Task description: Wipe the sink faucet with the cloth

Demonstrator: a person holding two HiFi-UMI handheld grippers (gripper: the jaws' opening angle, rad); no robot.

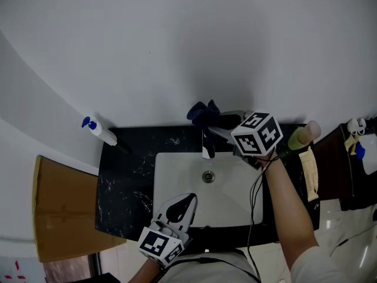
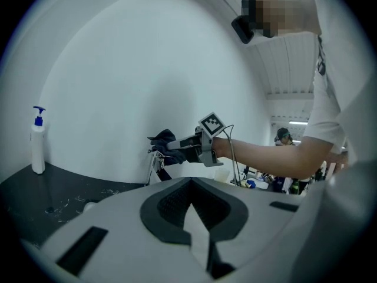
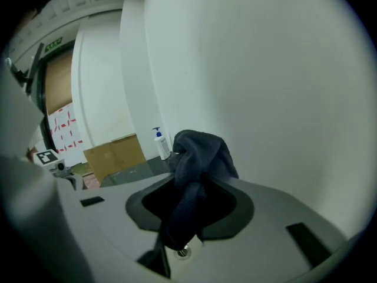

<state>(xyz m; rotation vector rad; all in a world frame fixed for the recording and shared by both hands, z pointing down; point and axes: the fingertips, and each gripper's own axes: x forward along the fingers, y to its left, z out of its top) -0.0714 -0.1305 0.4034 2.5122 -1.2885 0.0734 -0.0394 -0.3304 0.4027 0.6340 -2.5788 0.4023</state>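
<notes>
A chrome faucet [image 1: 208, 148] stands at the back rim of the white sink [image 1: 177, 178]. My right gripper [image 1: 214, 122] is shut on a dark blue cloth [image 1: 202, 114] and holds it at the faucet's top. In the left gripper view the cloth [image 2: 164, 140] bunches over the faucet [image 2: 154, 165], with the right gripper [image 2: 174, 148] reaching in from the right. The right gripper view shows the cloth [image 3: 200, 152] hanging between the right gripper's [image 3: 192, 181] jaws and hiding the faucet. My left gripper [image 1: 191, 198] hovers over the sink's near edge, shut and holding nothing [image 2: 189, 180].
A white soap bottle with a blue pump [image 1: 100, 132] stands on the black counter [image 1: 126, 175] at the back left. A cardboard box [image 1: 59, 217] sits left of the counter. A yellow-green bottle [image 1: 303, 135] lies at the right. A pale curved wall rises right behind the faucet.
</notes>
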